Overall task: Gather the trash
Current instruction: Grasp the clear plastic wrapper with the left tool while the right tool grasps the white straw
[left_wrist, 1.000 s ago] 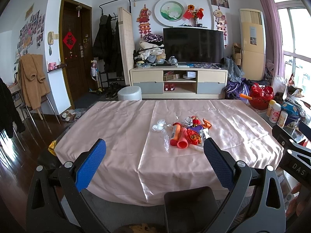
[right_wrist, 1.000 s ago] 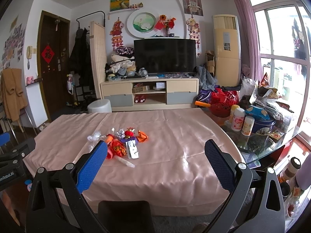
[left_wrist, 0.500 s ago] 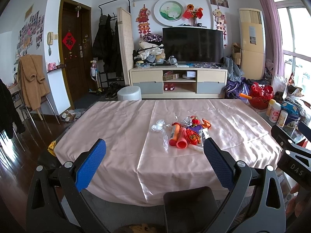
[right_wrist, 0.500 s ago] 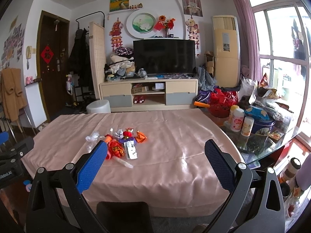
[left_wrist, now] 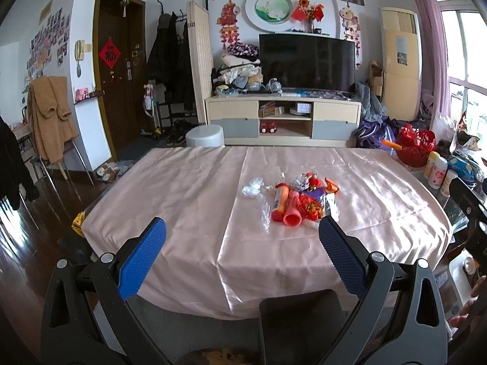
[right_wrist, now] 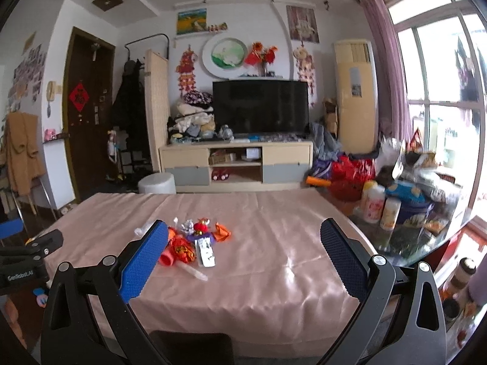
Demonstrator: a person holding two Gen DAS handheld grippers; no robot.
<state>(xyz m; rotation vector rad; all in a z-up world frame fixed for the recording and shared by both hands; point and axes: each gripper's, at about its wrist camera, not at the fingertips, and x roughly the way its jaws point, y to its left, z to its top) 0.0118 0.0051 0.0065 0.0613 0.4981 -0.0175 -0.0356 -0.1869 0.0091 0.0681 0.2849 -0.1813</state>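
A pile of trash lies on the pink tablecloth: red and orange tubes, red foil wrappers, a purple wrapper, a silver packet and clear plastic. The pile also shows in the right wrist view. My left gripper is open and empty, held over the table's near edge, short of the pile. My right gripper is open and empty, with its left finger in front of the pile's left side. The right gripper's body shows at the right edge of the left wrist view.
A black chair back stands at the near table edge. A glass side table with bottles and bags is on the right. A TV stand and a white stool are beyond the table.
Both grippers have stayed open. The right wrist view has shifted and tilted a little, so the pile now sits behind its left finger. The left view is almost unchanged.
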